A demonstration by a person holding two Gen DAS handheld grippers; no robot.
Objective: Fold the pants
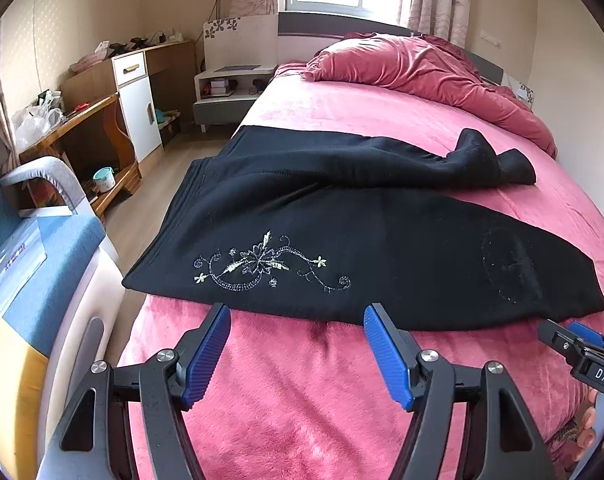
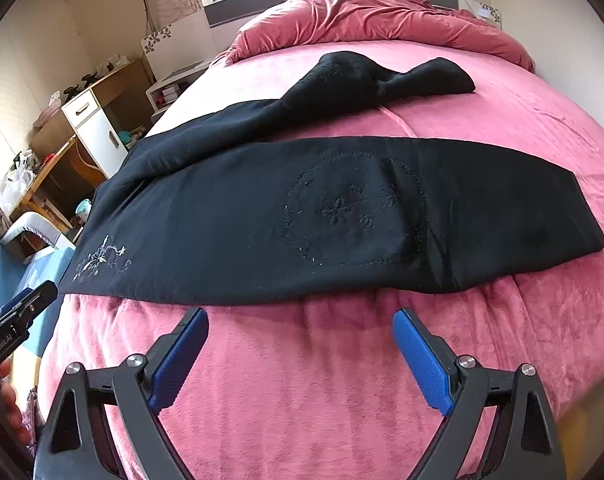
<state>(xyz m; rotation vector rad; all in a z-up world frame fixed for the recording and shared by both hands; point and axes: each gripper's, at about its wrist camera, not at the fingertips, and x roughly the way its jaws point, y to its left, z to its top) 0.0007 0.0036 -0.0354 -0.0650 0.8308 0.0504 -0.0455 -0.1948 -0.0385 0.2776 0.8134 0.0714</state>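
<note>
Pants [image 1: 342, 232] lie spread across the bed [image 1: 302, 400], with left gripper [image 1: 296, 312] and right gripper [image 2: 300, 316] wide open, empty, just short of the near edge.

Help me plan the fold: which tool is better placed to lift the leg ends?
Probably the right tool: open, it faces the pants' hem half, while the left tool, also open, faces the waist embroidery.

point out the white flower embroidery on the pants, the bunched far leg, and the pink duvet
white flower embroidery [image 1: 262, 262]: left wrist view, on its central flower.
bunched far leg [image 2: 386, 72]: right wrist view, on the twisted cuff end.
pink duvet [image 1: 414, 68]: left wrist view, on the heaped middle by the headboard.
</note>
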